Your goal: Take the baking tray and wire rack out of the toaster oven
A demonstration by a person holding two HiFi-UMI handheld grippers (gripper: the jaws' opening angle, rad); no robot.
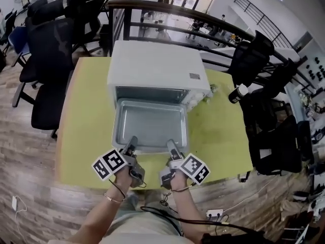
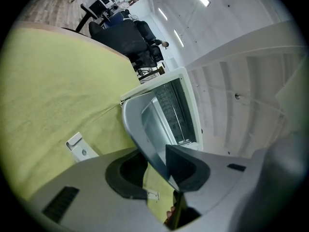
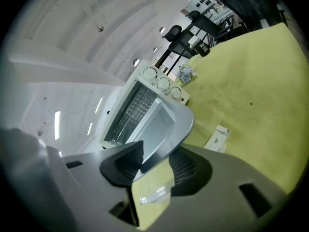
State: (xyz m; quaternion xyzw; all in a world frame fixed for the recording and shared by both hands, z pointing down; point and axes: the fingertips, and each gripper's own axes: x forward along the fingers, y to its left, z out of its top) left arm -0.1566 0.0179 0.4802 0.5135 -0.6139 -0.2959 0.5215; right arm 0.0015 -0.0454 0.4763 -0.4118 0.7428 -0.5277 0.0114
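A white toaster oven (image 1: 157, 65) stands open on a yellow-green table (image 1: 86, 111). The silver baking tray (image 1: 150, 123) sticks out of its front toward me, held level by its near rim. My left gripper (image 1: 131, 142) is shut on the rim's left part and my right gripper (image 1: 171, 145) on its right part. In the left gripper view the tray (image 2: 145, 124) runs edge-on between the jaws of the gripper (image 2: 157, 166). The right gripper view shows the tray (image 3: 161, 124) pinched by the gripper (image 3: 154, 163). The wire rack (image 3: 137, 103) lies inside the oven behind it.
Black office chairs (image 1: 48, 44) stand left of the table, and chairs hung with black bags (image 1: 269, 111) stand to the right. A dark railing (image 1: 203, 24) runs behind. A small crumpled object (image 1: 210, 89) lies by the oven's right side. A white clip (image 3: 217, 138) lies on the table.
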